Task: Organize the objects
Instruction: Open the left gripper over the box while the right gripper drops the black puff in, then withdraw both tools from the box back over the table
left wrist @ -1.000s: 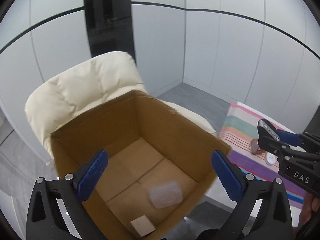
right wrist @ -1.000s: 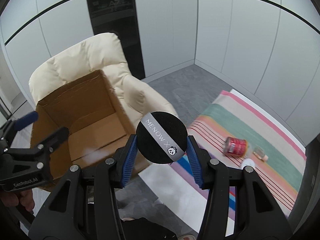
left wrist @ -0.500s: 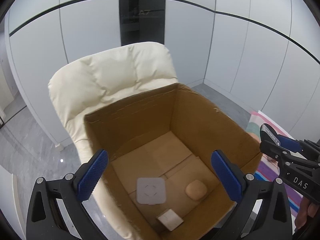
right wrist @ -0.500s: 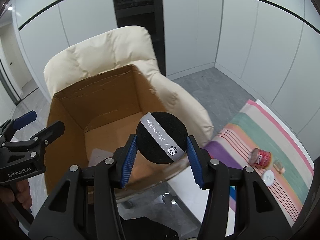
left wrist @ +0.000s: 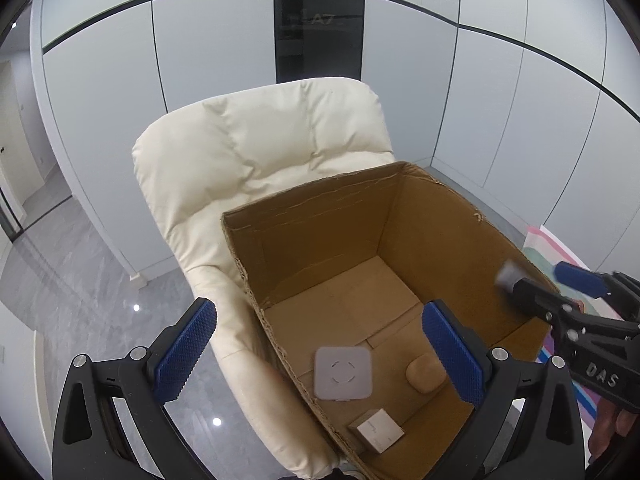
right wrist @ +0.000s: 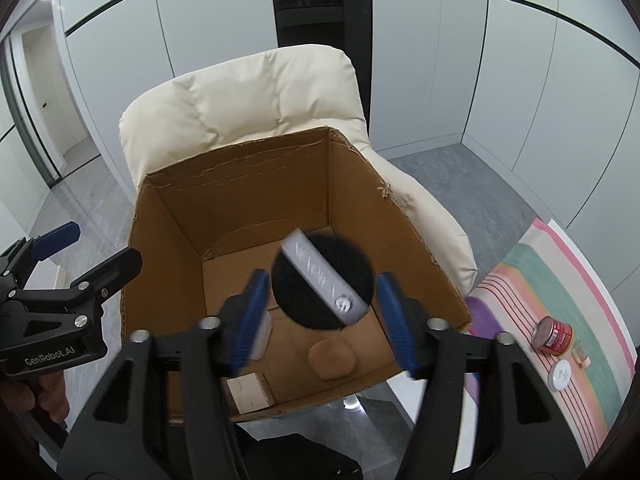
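Over the cardboard box [right wrist: 168,216], the right gripper's [right wrist: 320,300] jaws are opening around a black puff [right wrist: 320,280].

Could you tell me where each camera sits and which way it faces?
Left wrist: on the left gripper, angled down into the cardboard box on the cream chair; its open blue fingers and the right gripper show.
Right wrist: on the right gripper, over the box; jaws opening, black powder puff loose between them; left gripper at left.
Shared: box, chair, tan pad.
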